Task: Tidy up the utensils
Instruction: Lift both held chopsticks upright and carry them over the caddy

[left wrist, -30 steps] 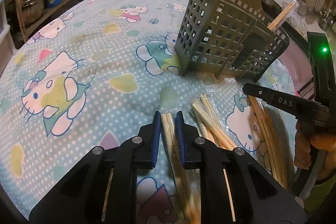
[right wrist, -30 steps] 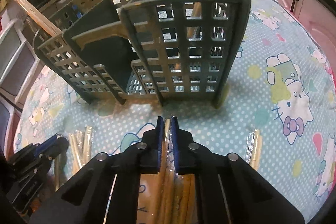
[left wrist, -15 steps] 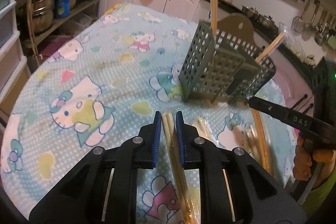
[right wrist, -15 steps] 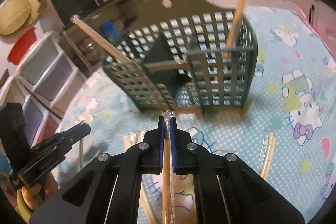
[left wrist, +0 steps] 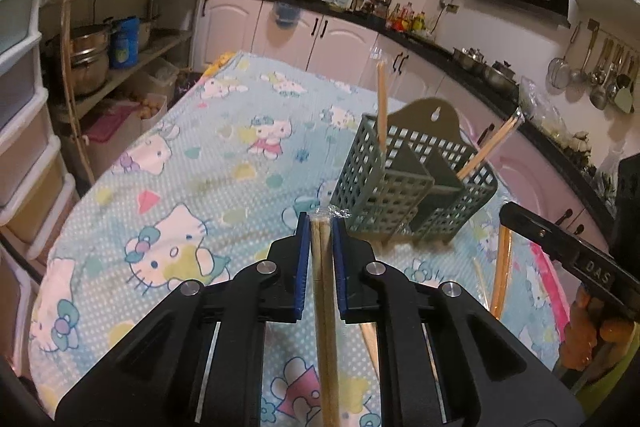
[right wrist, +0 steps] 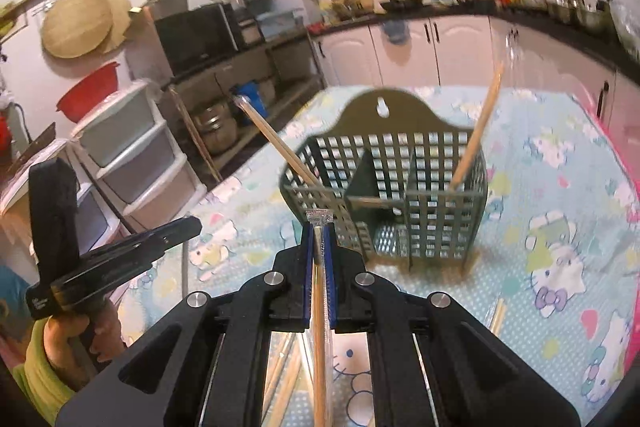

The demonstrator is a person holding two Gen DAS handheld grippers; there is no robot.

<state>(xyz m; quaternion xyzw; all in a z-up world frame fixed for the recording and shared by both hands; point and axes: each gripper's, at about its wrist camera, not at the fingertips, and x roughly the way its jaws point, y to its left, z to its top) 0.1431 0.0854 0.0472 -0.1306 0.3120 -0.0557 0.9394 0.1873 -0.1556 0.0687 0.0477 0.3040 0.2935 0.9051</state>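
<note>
Kitchen cabinets ring a cartoon-cat-print blue cloth surface (left wrist: 168, 187); at one o'clock stands a grey-green slotted plastic utensil caddy (left wrist: 412, 187). Left gripper (left wrist: 321, 227) and right gripper (right wrist: 319, 231) fingers each clamp plastic-wrapped wooden chopsticks (left wrist: 324, 287) above it.

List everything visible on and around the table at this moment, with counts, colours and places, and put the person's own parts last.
Utensil caddy: one, grey-green lattice, three compartments, standing on the table.
Wrapped chopsticks in caddy: two pairs, tan, one leaning in each outer compartment.
Loose wrapped chopsticks: several, tan, lying on the cloth near the grippers; exact count unclear.
Tablecloth: one, light blue with cartoon cats, covering the table.
Drawer unit: one, white, beside the table.
Red basin: one, on top of the drawers.
Left gripper: black with blue pads, shut on a wrapped chopstick pair.
Right gripper: same build, shut on another wrapped pair.
Hands: one holding each gripper's handle.
</note>
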